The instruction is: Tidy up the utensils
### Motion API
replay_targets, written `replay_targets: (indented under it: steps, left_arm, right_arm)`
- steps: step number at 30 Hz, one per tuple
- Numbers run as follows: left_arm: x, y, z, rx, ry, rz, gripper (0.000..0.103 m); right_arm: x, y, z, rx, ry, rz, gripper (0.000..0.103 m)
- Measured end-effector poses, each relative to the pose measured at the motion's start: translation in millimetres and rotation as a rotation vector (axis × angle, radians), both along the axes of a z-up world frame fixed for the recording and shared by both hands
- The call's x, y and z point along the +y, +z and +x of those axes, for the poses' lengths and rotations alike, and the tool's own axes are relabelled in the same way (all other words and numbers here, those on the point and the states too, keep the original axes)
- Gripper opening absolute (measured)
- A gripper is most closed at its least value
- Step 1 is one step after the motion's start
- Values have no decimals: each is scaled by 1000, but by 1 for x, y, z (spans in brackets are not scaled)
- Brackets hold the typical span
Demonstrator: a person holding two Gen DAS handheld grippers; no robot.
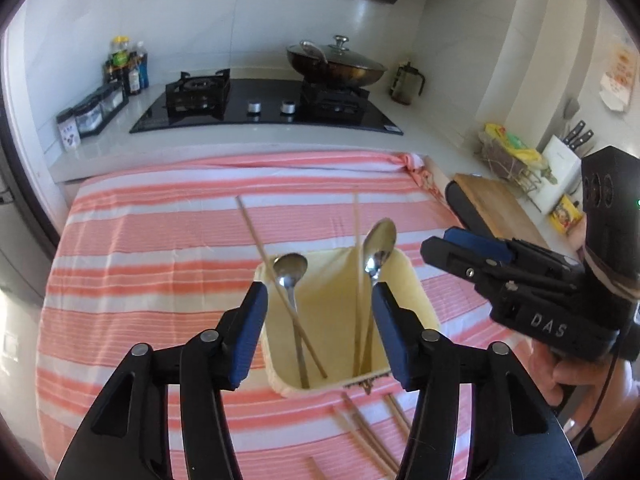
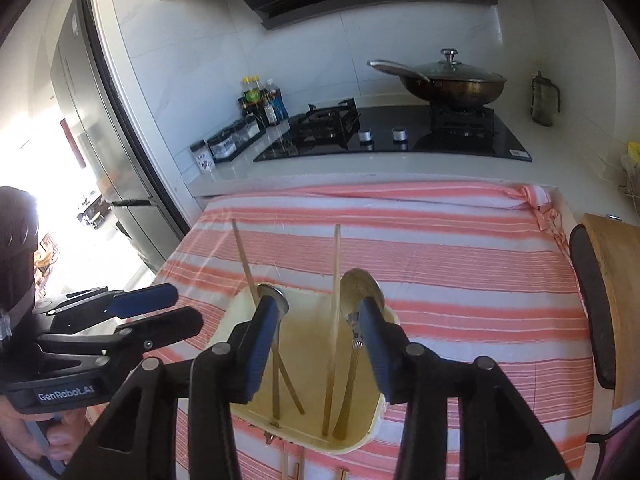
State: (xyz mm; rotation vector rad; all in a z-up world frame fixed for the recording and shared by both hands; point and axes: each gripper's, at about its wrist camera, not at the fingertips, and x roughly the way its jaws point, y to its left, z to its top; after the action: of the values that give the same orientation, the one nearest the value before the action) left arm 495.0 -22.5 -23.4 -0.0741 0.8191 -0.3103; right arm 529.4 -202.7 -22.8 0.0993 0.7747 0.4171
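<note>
While both claws hang open and empty, the cream utensil holder [image 1: 348,320] with spoons and chopsticks sits right below the left gripper [image 1: 320,332] and right gripper [image 2: 320,344], mid-tablecloth [image 1: 140,260].

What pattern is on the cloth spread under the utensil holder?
The cloth has coral-pink and white horizontal stripes; the left wrist view shows it best.

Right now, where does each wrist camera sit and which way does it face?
Left wrist: on the left gripper, angled down at the cream plastic utensil bin on the pink striped cloth; the right gripper and a hand show.
Right wrist: on the right gripper, angled down at that bin from its right; the left gripper shows.
Shared: bin, spoons, chopsticks, black gas hob, lidded wok.
</note>
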Motion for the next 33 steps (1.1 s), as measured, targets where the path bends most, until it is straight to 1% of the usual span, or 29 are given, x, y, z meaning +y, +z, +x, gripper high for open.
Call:
replay_targets:
  steps: [2, 3, 4, 5, 6, 7, 9, 10, 11, 12, 15, 16, 18, 21, 22, 24, 25, 27, 30, 33]
  left_arm:
    - [7, 8, -26, 0, -39, 23, 66]
    - [11, 9, -43, -3, -56, 51, 74]
    - [16, 8, -62, -8, -69, 81, 81]
    - [23, 4, -82, -13, -78, 114, 85]
    - [30, -4, -103, -13, -79, 142, 90]
    - [38, -15, -122, -2, -76, 154, 93]
    - [55, -45, -156, 58, -49, 140, 94]
    - [63, -62, -170, 87, -21, 128, 94]
    - [69, -80, -185, 109, 28, 126, 94]
    - [73, -94, -196, 124, 67, 121, 93]
    - [78, -128, -220, 141, 158, 38, 93]
    - [77, -136, -223, 144, 183, 21, 93]
    - [72, -150, -221, 131, 218, 25, 93]
    - [67, -166, -212, 82, 264, 101, 93]
    - [68, -169, -209, 62, 277, 118, 93]
    - [69, -170, -202, 23, 293, 128, 93]
    - [70, -172, -198, 16, 292, 130, 93]
    - [73, -175, -191, 23, 285, 119, 93]
    - [74, -185, -187, 39, 291, 98, 93]
    - [78, -194, -186, 71, 320, 106, 93]
  right_arm:
    - [-9, 12, -22, -24, 9, 34, 45]
    - [-14, 17, -37, -41, 13, 31, 45]
    - [-19, 20, -56, -60, 19, 13, 45]
    - [-25, 21, -76, -78, 24, -15, 48]
    - [-31, 19, -98, -94, 22, -48, 50]
    - [-38, 13, -122, -110, 16, -82, 53]
    - [-48, -6, -166, -122, -1, -135, 55]
    - [-53, -20, -188, -120, -15, -163, 55]
    - [-57, -36, -207, -110, -35, -195, 55]
    - [-61, -54, -224, -89, -58, -228, 55]
    - [-73, -104, -256, -2, -103, -276, 55]
    - [-77, -118, -262, 20, -118, -282, 55]
    - [-83, -141, -269, 66, -160, -315, 55]
    - [-93, -162, -267, 121, -205, -347, 55]
    - [-95, -165, -264, 127, -222, -355, 55]
    - [-99, -170, -260, 141, -248, -366, 55]
    - [-102, -172, -259, 138, -258, -356, 56]
    - [-106, -173, -260, 135, -278, -328, 58]
    - [-106, -176, -262, 125, -289, -326, 60]
    - [-108, -177, -262, 127, -288, -310, 60]
